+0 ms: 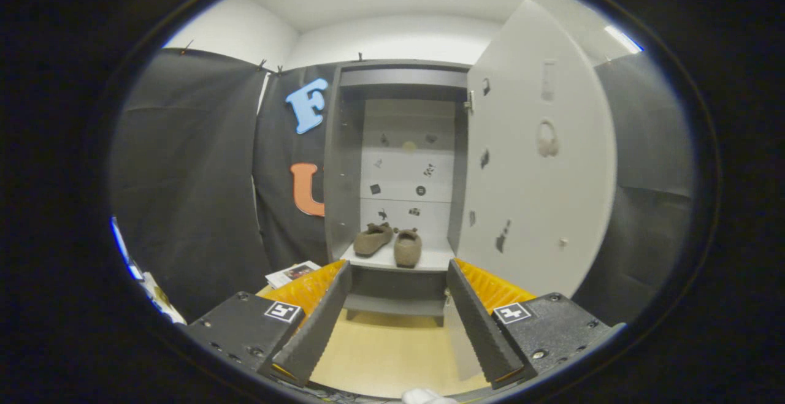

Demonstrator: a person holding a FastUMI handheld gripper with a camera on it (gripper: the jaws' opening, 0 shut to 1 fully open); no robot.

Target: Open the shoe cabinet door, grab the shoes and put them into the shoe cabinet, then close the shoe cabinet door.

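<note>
Two shoes point(390, 243) lie on the open cabinet's point(343, 165) shelf, toes pointing inward, beyond the wide-spread, empty tool point(398, 272).

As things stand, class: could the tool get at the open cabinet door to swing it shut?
Probably yes: the door stands open just beyond the open tool, nothing between them. The shoes sit on the shelf.

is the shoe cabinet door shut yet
No, the white cabinet door stands swung open, with the brown slippers on the shelf beyond the open, empty tool.
</note>
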